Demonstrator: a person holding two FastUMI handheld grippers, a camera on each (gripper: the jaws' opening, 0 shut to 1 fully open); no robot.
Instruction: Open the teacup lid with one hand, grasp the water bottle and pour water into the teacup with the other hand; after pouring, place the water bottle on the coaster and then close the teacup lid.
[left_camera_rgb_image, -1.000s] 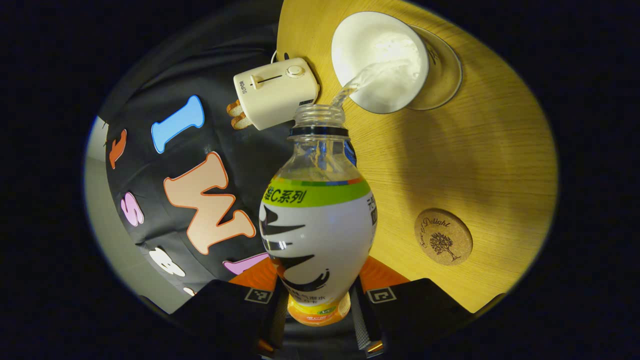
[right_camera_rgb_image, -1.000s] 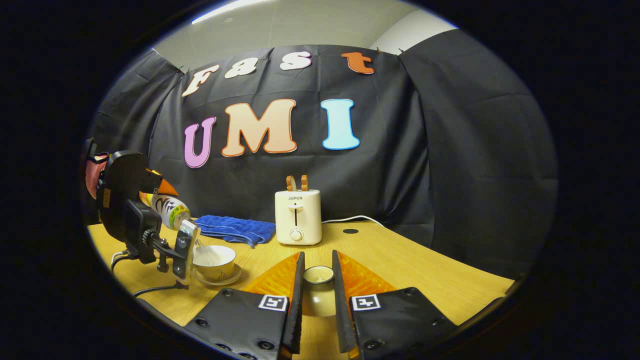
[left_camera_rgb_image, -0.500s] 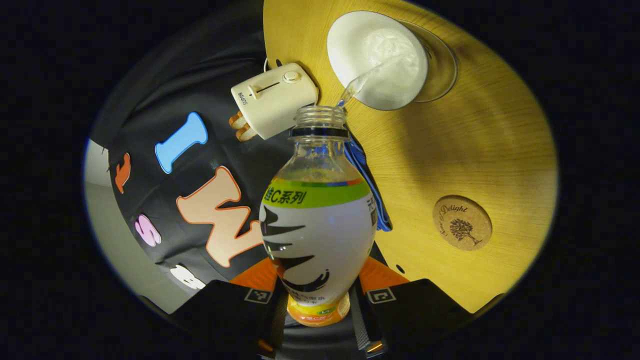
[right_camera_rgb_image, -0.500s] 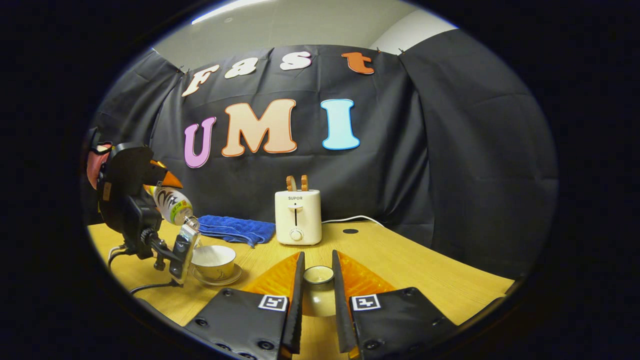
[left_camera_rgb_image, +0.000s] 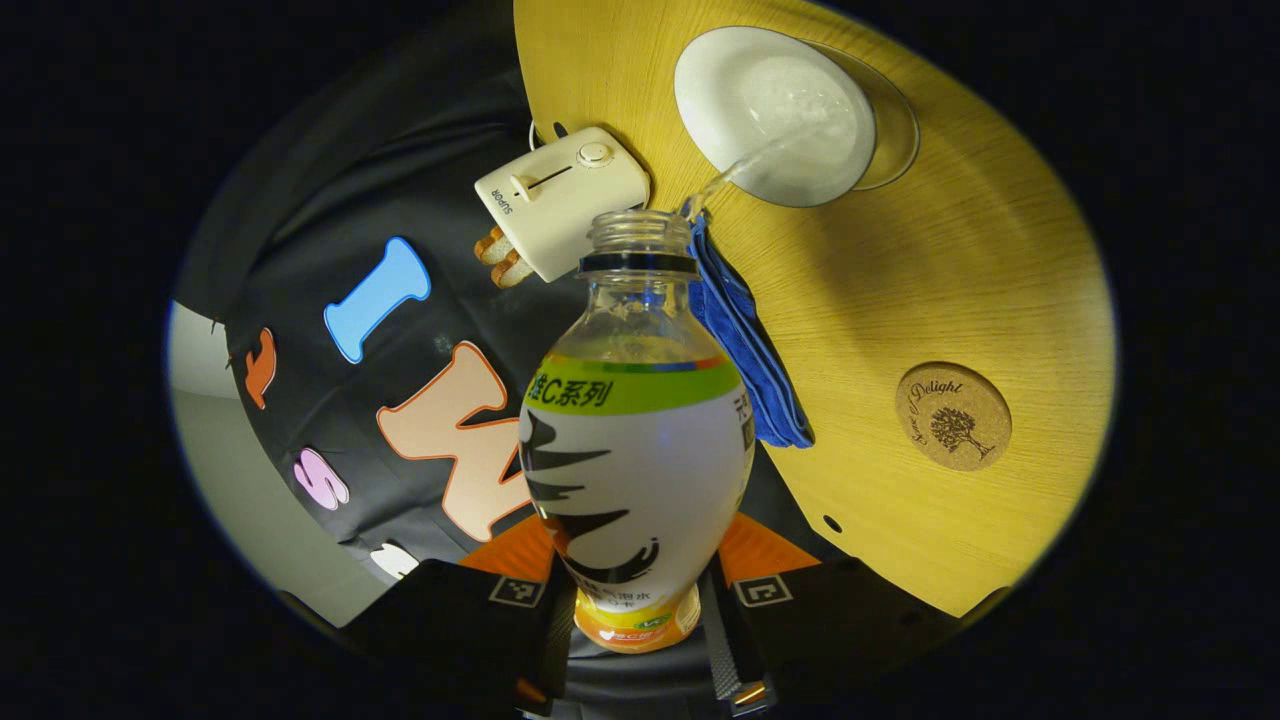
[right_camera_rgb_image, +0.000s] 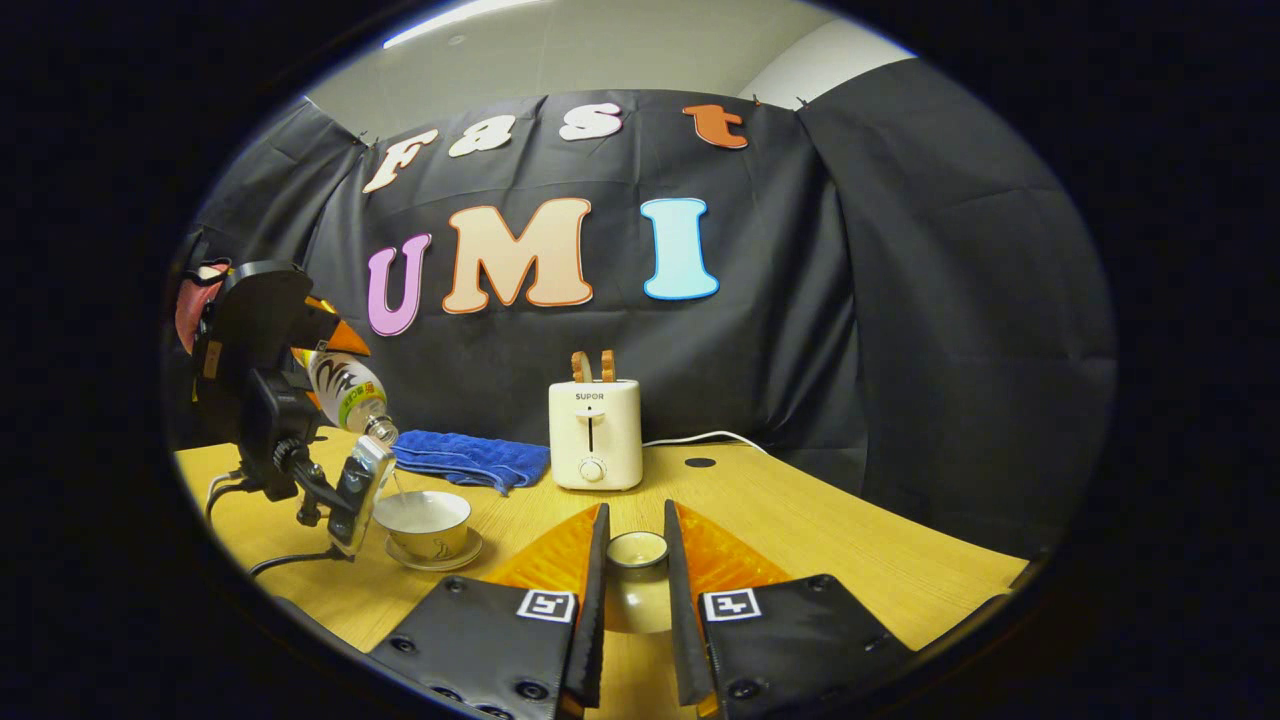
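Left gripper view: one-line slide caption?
Left tongs tilt the open water bottle, a thin stream arcing into the white teacup; cork coaster waits empty.

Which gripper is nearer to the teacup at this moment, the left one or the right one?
Left. The left gripper tilts the water bottle just above the teacup. The right gripper holds the lid off to the side.

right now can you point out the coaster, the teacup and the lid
coaster (left_camera_rgb_image: 952, 416): left gripper view, on its printed cork top.
teacup (left_camera_rgb_image: 775, 115): left gripper view, on the white inside of the bowl.
lid (right_camera_rgb_image: 637, 549): right gripper view, on its knob between the fingers.
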